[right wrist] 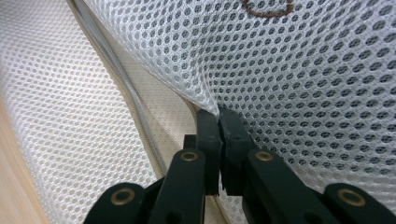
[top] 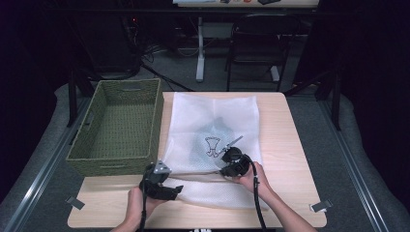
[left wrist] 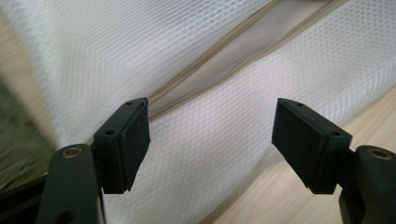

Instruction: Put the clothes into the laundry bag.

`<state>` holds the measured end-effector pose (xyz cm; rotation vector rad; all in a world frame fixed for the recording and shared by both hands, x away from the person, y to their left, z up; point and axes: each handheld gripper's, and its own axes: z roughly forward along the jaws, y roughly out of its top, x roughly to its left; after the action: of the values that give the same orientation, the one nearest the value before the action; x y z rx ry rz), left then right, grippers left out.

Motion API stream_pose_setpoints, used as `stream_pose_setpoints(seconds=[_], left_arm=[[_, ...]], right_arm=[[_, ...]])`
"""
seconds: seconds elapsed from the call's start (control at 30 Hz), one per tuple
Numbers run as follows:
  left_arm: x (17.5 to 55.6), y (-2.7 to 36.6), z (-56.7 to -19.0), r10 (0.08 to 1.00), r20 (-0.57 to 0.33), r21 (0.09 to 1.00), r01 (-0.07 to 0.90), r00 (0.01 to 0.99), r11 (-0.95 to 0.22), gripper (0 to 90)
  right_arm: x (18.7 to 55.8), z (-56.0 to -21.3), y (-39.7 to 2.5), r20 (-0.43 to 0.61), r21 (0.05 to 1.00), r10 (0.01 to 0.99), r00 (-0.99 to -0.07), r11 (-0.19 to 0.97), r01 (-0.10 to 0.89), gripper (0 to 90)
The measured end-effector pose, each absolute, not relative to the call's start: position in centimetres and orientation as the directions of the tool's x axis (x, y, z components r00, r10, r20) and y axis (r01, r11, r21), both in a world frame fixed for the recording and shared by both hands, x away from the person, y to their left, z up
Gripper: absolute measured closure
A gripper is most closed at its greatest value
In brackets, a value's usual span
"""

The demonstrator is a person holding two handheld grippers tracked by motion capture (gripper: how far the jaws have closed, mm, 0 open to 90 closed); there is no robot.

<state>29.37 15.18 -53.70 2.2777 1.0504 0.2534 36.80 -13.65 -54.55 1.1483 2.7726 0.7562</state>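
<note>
A white mesh laundry bag (top: pixel 212 125) lies flat on the wooden table (top: pixel 290 159), with a dark printed figure (top: pixel 212 145) on it and a greyish item inside. Its zippered opening runs across the near end (left wrist: pixel 224 51). My right gripper (top: pixel 227 166) is shut on the upper mesh edge (right wrist: pixel 217 111) at that opening and lifts it slightly. My left gripper (top: pixel 178 188) is open at the bag's near left corner, its jaws (left wrist: pixel 212 140) apart just above the lower mesh layer.
A green woven basket (top: pixel 118 126) stands on the table's left side, touching the bag's left edge. Bare wood shows to the right of the bag and along the front edge. A chair and desk legs stand beyond the table.
</note>
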Motion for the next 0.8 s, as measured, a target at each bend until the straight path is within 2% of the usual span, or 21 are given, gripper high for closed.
stream_pose_setpoints(seconds=[0.27,0.47,0.8], left_arm=[[29.8,18.0,-54.4,0.784,-0.105,0.504,0.712,0.612,-0.489,19.7],[30.0,18.1,-55.0,0.775,-0.134,0.464,0.730,0.618,-0.502,24.3],[29.3,17.6,-55.1,0.768,-0.168,0.458,0.738,0.619,-0.495,30.1]], right_arm=[[36.8,-54.7,-13.8,0.113,0.450,0.673,-0.731,0.621,0.642,88.5],[36.7,-54.6,-14.1,0.094,0.444,0.678,-0.729,0.626,0.641,88.3],[36.4,-54.4,-15.1,0.062,0.436,0.689,-0.722,0.632,0.641,87.8]])
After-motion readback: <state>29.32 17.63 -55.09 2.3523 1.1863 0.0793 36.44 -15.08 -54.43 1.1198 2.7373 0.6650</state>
